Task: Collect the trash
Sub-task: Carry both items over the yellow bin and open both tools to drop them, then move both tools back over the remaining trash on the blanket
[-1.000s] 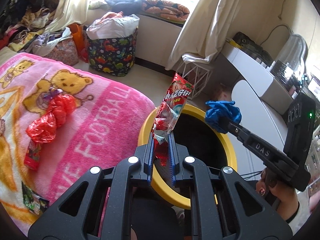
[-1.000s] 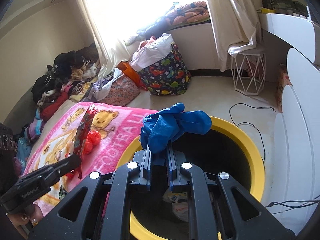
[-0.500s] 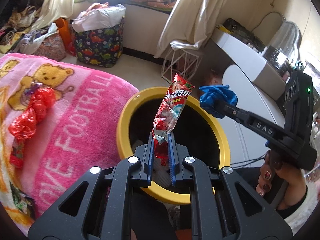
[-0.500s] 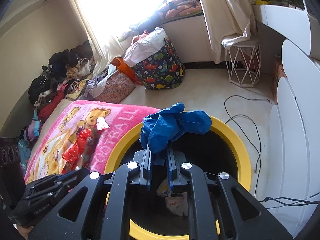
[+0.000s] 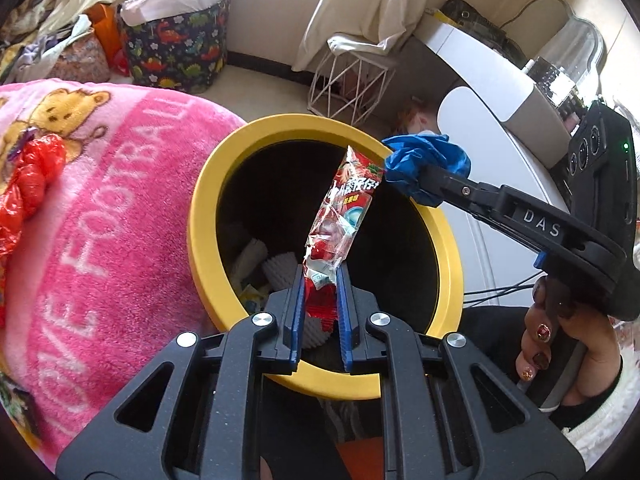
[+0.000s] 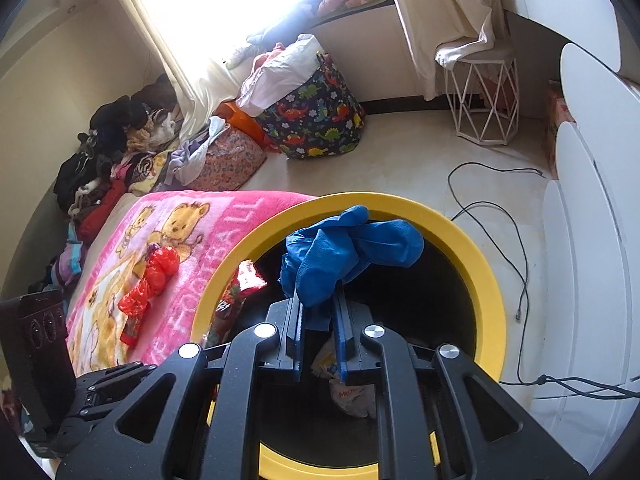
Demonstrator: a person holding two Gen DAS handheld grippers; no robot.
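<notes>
Nearest to us, our left gripper was clenched on the lower end of a red snack wrapper, which stood up over the dark mouth of the yellow-rimmed bin. Our right gripper pinched a crumpled blue glove, its jaws just beginning to part with the glove between them, also above the bin. From the left camera we saw that glove at the bin's far rim, close beside the wrapper's top. Inside the bin lay white and printed scraps of rubbish. Left of the bin, touching it, spread the pink bear blanket on the bed, with a red plastic bag lying on it. Farther off, a dinosaur-print basket and a white wire stool stood on the floor.
</notes>
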